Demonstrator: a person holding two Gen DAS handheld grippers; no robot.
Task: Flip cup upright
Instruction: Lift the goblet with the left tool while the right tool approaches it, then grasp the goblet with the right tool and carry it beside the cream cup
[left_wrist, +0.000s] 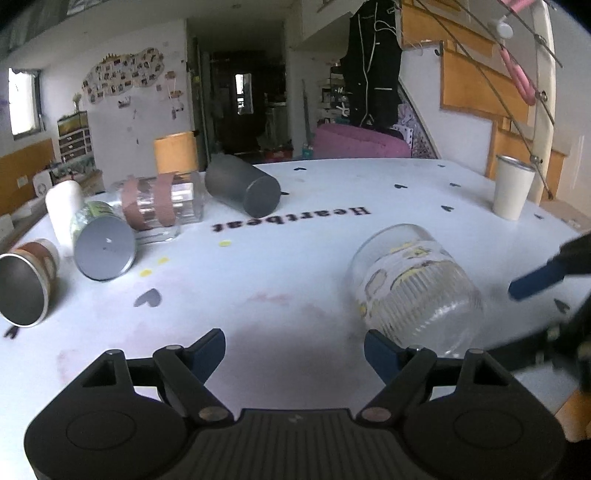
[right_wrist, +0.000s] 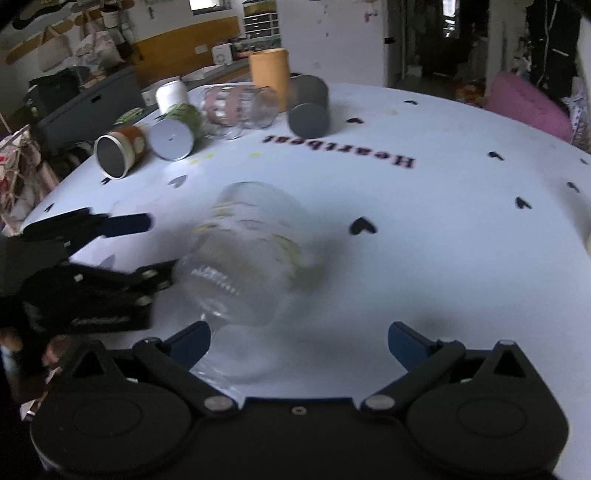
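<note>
The glass cup (left_wrist: 413, 288) is clear, glossy, vertically ribbed glass with printed yellow and white motifs. It lies on the table (left_wrist: 295, 258), a smooth, matt white surface with printed black hearts. Beyond the cup, the grey tumbler (left_wrist: 242, 188) looks matt, possibly coated metal. Both grippers have black matt plastic bodies and blue fingers (left_wrist: 384, 354).

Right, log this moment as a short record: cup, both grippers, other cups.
cup: clear ribbed glass, lying tilted on the table
left gripper: open, right finger beside the glass
right gripper: open, glass near its left finger
contact: unclear, right view blurred
upright cups: white cup, orange cup
lying cups: grey cup, others at far left
</note>
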